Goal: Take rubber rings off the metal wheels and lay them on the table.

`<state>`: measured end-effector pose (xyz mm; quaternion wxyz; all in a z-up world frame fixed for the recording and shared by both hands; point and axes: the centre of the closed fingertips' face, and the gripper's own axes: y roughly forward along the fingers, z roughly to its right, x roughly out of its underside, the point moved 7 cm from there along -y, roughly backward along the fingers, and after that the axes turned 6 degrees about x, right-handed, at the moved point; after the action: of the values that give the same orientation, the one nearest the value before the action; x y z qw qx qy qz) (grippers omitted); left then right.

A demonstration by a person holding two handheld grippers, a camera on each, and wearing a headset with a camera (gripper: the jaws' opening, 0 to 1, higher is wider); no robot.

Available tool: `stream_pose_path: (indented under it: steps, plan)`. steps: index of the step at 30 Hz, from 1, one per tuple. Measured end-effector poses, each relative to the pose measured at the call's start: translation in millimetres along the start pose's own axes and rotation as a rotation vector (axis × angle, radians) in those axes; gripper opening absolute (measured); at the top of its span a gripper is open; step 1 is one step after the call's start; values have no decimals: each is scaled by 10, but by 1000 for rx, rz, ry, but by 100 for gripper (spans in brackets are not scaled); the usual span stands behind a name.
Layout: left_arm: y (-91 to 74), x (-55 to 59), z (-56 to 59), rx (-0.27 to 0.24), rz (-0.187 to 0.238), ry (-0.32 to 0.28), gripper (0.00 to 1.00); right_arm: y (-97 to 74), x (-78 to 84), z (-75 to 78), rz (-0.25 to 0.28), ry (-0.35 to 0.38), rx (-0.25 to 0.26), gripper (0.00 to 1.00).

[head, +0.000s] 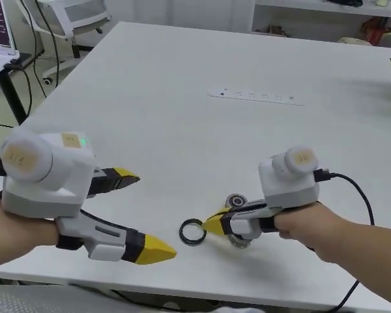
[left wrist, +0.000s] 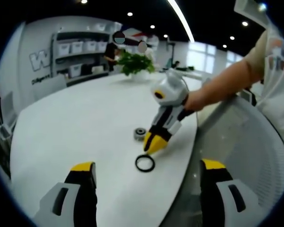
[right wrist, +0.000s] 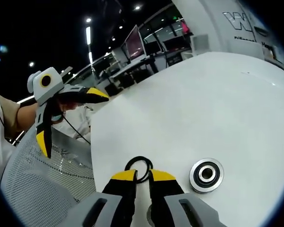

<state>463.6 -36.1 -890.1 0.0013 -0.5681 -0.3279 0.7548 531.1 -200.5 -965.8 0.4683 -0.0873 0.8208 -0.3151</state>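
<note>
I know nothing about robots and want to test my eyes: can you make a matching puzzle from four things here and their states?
1 left gripper
2 right gripper
3 rubber ring
4 metal wheel

A jaws nearly together
B loose black loop, flat on table
C jaws wide apart
D silver face, dark rim

Pairs: 1-C, 2-A, 3-B, 4-D

Head view looks down — gripper views face inward, sharing ring (left wrist: 145,163)

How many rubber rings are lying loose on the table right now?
1: a black rubber ring flat on the white table, just ahead of the right gripper. Others may be hidden under it.
</note>
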Motion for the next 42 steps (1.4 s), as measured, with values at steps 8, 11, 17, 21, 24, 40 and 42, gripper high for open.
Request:
stream_pose_path:
  steps: [8,11,17,21,24,40,42]
  plan:
    - [10,-38,15,9,-1,5,92,-95,-79,4,41,7,14,17]
    - [20,-63,15,11,-5,8,92,-157,-138,-5,69,6,12,19]
    - [28,-143,16,12,8,8,92,-285,-208,-10,114,5,18,24]
    - [39,-198,26,16,9,18,92,-404,-269,-4,154,0,27,31]
    - [44,-240,24,14,20,15,92,-489,-309,12,184,2,35,34]
    - [29,-388,97,17,57,1,93,-1066,-387,-46,314,-67,99,53]
    - [21,-399,110,16,63,-2,93,-1117,-362,-82,315,-89,107,55]
